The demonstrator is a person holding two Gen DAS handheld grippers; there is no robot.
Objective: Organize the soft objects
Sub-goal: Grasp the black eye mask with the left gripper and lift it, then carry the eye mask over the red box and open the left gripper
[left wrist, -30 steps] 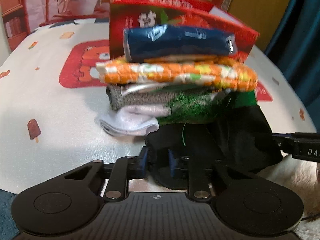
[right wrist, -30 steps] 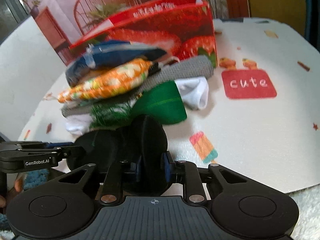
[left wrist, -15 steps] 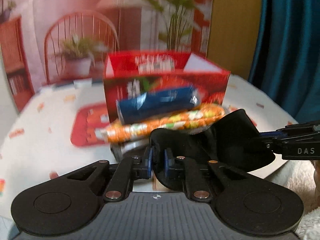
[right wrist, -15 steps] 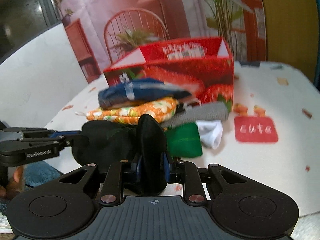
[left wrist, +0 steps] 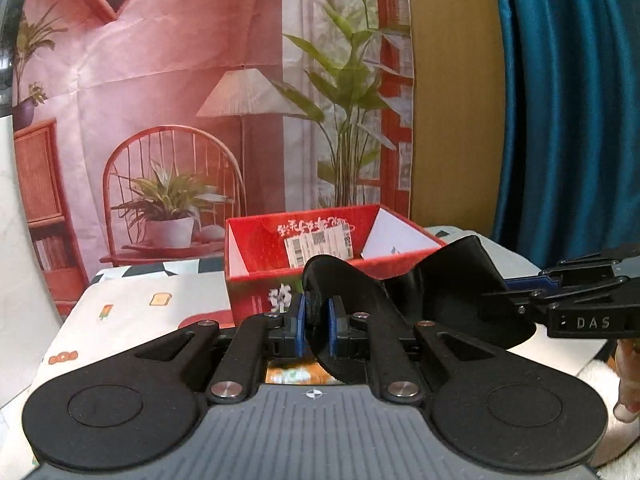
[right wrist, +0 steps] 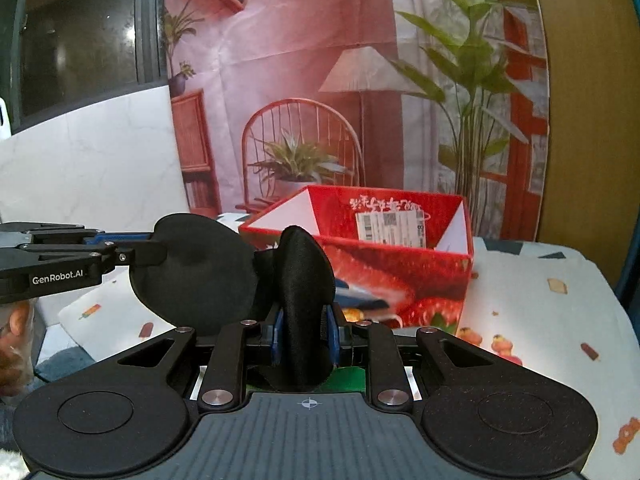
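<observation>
Both grippers hold one black eye mask (left wrist: 452, 288) lifted in the air in front of the red strawberry box (left wrist: 328, 240). My left gripper (left wrist: 316, 326) is shut on the mask's left end. My right gripper (right wrist: 304, 334) is shut on the other end (right wrist: 300, 280). The right gripper shows at the right edge of the left wrist view (left wrist: 580, 304), and the left gripper at the left of the right wrist view (right wrist: 60, 260). The pile of soft objects is mostly hidden below the grippers; an orange patterned piece (left wrist: 288, 374) and a green piece (right wrist: 348, 380) peek out.
The red box (right wrist: 400, 264) stands open on the table with the printed cloth (right wrist: 532, 304). A photo backdrop of a chair and plants hangs behind it. A blue curtain (left wrist: 568, 100) is at the right.
Both grippers have risen with the black eye mask, lifting it off the table from in front of the pile. The pile has dropped out of view below and the box top now shows.
</observation>
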